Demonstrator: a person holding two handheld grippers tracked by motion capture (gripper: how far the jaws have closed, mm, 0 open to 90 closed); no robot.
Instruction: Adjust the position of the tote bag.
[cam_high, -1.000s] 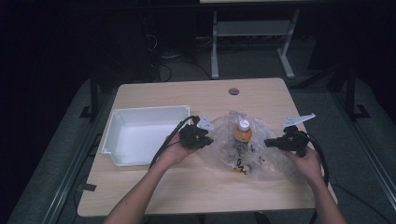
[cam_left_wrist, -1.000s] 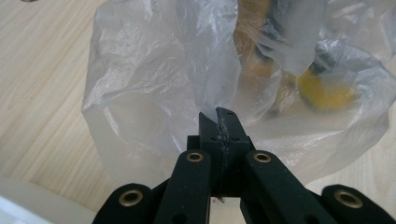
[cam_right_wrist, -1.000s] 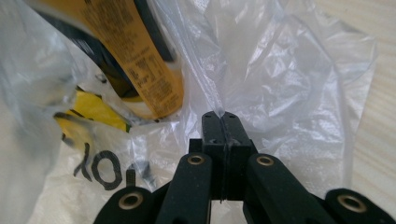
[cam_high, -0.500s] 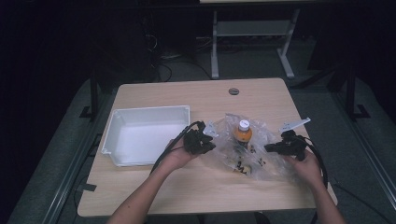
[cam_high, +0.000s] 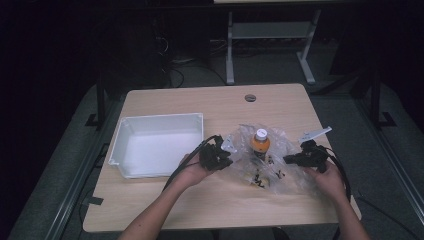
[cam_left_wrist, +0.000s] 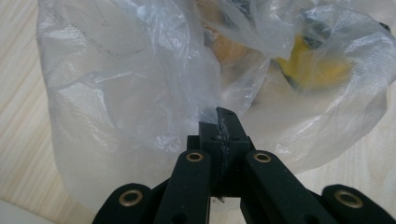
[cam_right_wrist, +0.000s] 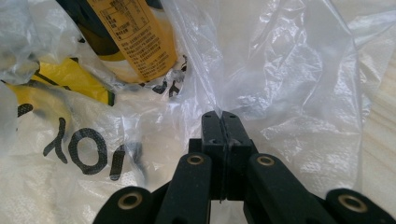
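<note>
I have the left tool pinched tight on the left edge of the clear plastic bag, and the right tool clamped on the bag's right edge. The bag lies on the surface near its front right corner, with an orange bottle standing upright inside. A white tray sits toward the left edge.

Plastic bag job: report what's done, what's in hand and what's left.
Done: each gripper has pinched an edge of the clear plastic bag, the left gripper on one side, the right gripper on the other. In hand: the bag, an orange bottle standing in it with a yellow packet. Left, probably: getting the contents out; the white bin holds nothing.
</note>
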